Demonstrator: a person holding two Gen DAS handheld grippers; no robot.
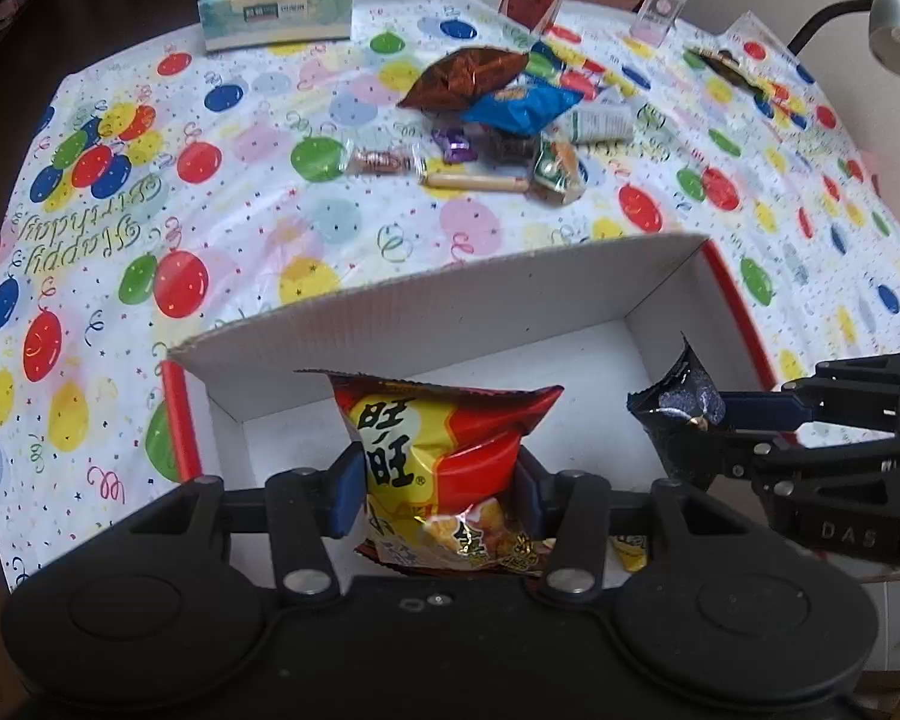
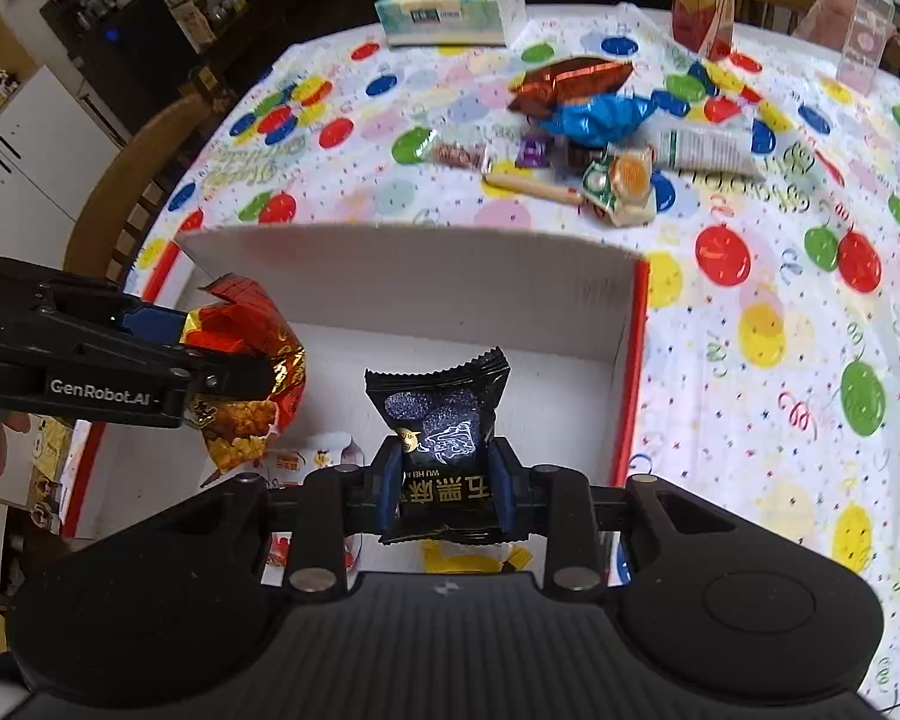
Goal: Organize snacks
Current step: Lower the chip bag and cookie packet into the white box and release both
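**Two snack packets held over the box**

A red-and-yellow snack bag (image 1: 444, 468), printed with large Chinese characters, is clamped between the pads of the left hand-held gripper (image 1: 441, 489), marked "GenRobot.AI". A black packet (image 2: 447, 450) lettered "WU HEI" is pinched by the right hand-held gripper (image 2: 447, 495), marked "DAS". Both are held above the white cardboard box (image 1: 450, 306) on the table (image 1: 330, 210), whose cloth reads "Happy Birthday".

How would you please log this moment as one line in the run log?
left gripper: shut on red snack bag | right gripper: shut on black packet | both over white box | loose snacks: on table
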